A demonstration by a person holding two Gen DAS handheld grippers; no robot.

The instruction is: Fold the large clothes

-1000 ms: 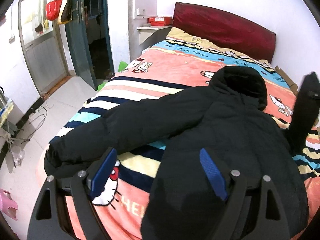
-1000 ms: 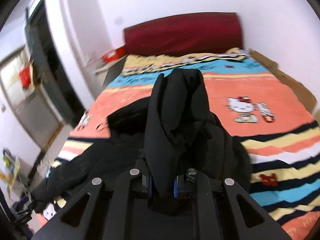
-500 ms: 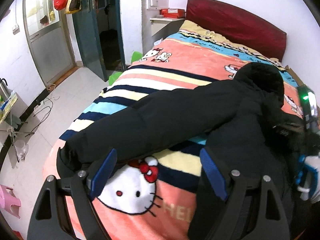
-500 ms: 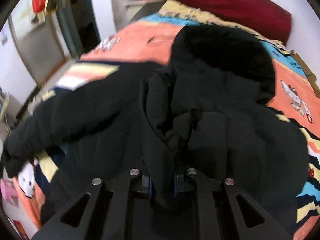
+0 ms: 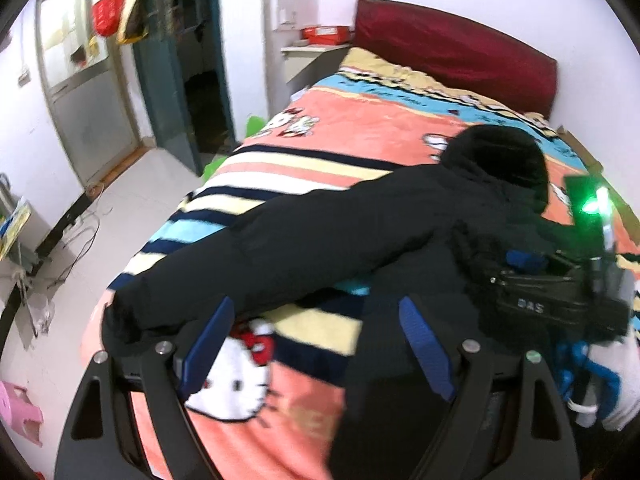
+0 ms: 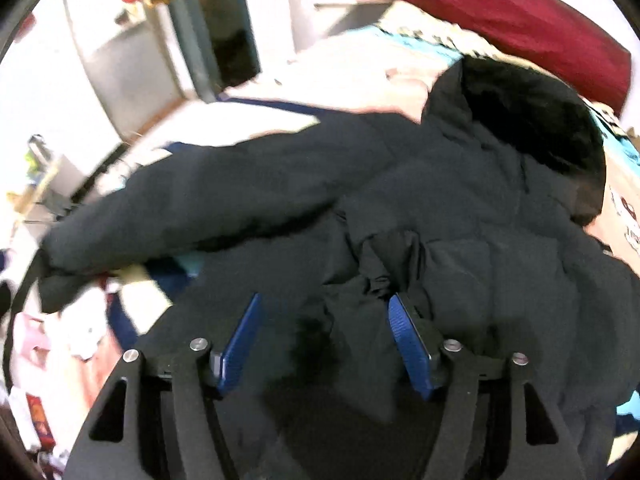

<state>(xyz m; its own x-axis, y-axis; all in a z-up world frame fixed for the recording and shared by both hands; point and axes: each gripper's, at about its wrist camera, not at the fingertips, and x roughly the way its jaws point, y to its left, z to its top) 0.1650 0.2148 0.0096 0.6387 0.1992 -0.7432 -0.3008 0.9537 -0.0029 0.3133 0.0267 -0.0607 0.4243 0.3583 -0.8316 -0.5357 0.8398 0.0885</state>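
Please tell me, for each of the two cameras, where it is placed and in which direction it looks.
Left wrist view: sits on the open left tool, above the bed's foot, facing the dark red headboard; the right tool shows at right.
Right wrist view: sits on the open right tool, low over the black padded hooded jacket, facing the headboard.
Both share the jacket, the outstretched sleeve and the striped cartoon-cat blanket.

Right gripper (image 5: 560, 300) body, right of left gripper's fingers: white letters, apparently "DAS". Blanket (image 5: 320, 420) lettering near fingers: unreadable.
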